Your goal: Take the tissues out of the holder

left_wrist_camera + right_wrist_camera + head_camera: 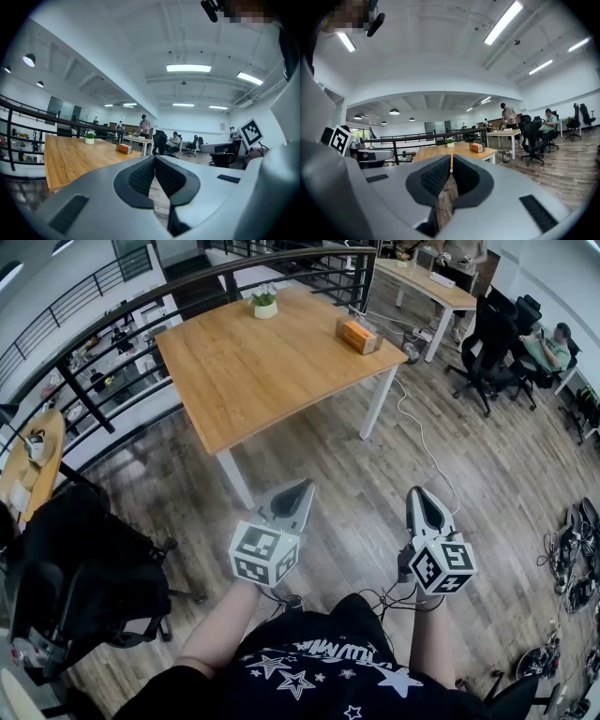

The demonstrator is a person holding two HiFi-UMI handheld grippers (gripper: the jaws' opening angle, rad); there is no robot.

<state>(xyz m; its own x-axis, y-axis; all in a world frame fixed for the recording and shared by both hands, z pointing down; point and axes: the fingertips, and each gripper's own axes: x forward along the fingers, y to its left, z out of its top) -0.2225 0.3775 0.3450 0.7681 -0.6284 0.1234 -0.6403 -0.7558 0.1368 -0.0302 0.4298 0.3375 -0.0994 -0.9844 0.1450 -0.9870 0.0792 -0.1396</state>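
The tissue holder [358, 335], an orange box, stands near the far right corner of the wooden table [253, 371]. It shows small in the left gripper view [124, 148] and in the right gripper view [476, 147]. Both grippers hang over the floor, well short of the table. My left gripper [301, 487] is shut with nothing between its pads [143, 176]. My right gripper [416, 491] is likewise shut and empty, its jaws pressed together [452, 159]. No tissues are visible from here.
A small potted plant [265, 304] sits at the table's far edge. A black railing [141, 324] runs behind the table. A black office chair [75, 568] stands at my left. Farther right are another table [427, 282], office chairs [492, 352] and cables on the floor [572, 559].
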